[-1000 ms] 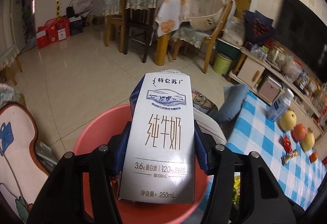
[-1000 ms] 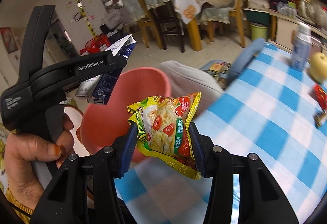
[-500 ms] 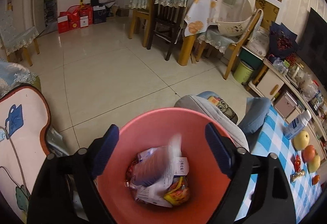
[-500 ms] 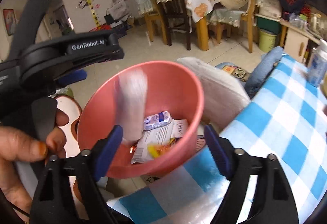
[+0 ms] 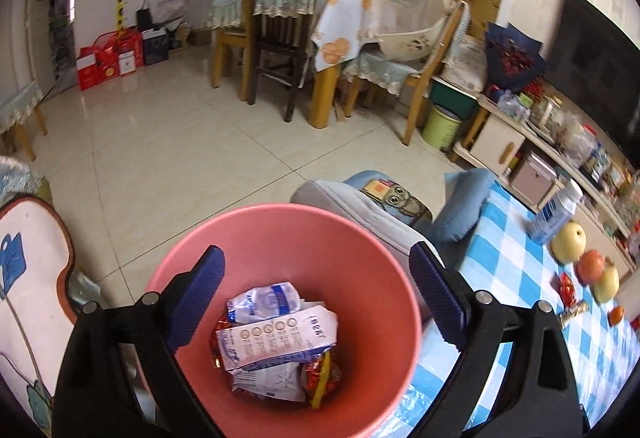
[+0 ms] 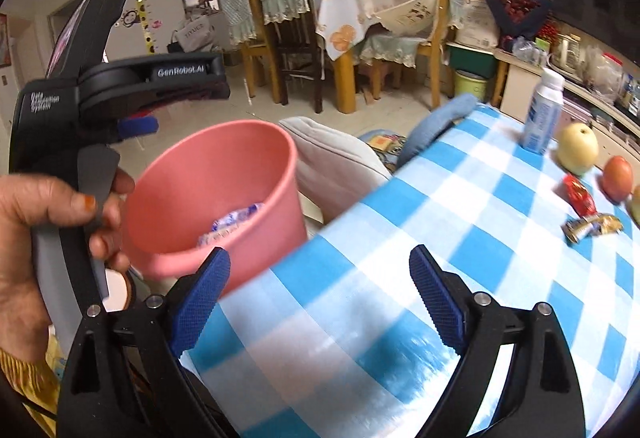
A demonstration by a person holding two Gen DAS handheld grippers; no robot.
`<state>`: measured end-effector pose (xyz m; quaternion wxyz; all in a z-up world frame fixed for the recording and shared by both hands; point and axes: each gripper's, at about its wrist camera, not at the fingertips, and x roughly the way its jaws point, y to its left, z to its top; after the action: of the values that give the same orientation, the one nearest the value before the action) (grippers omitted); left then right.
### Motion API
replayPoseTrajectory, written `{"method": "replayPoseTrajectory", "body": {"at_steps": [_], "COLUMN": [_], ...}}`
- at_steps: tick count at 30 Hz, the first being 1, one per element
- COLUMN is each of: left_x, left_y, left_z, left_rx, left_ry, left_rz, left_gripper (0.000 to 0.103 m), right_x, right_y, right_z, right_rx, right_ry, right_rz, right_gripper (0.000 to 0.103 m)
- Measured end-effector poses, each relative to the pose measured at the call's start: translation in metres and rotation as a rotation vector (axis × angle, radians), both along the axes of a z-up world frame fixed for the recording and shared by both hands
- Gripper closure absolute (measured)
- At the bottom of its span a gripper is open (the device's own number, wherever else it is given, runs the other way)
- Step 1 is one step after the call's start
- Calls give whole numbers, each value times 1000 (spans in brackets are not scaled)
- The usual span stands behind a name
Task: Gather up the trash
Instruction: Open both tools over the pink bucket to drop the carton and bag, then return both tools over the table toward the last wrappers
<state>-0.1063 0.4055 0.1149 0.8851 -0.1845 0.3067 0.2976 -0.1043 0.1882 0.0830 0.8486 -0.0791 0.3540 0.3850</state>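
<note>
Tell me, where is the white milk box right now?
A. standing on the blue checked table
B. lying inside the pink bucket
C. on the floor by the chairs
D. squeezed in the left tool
B. The left wrist view shows the milk box lying on other wrappers inside the pink bucket, and the left tool hangs open and empty above it.

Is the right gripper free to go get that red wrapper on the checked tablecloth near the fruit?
Probably yes. The right gripper is open and empty, and the red wrapper lies on open tablecloth ahead to its right, with only bare cloth between. The apple sits just beyond it.
</note>
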Motion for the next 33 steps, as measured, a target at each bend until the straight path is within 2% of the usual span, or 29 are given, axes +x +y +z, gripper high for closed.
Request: {"method": "replayPoseTrajectory", "body": {"at_steps": [11,21,26,33], "left_x": [17,41,53,66], "left_y": [-38,-84,-105,-142], "left_z": [0,-11,-17,-27], "left_rx": [29,72,85,153], "left_ry": [-38,1,18,52], "left_rz": [-123,-273,-336,-418], "left_gripper": [9,9,9,9], "right_x": [-3,-1,3,14], "right_y": [-52,-96,-122,-160], "right_z": [-2,-2,2,2], "right_rx": [-20,-21,13,56], "right_ry": [-23,-33,-24,7], "right_rz": [-66,-120,-167,-228], "right_gripper": [13,13,12,9]}}
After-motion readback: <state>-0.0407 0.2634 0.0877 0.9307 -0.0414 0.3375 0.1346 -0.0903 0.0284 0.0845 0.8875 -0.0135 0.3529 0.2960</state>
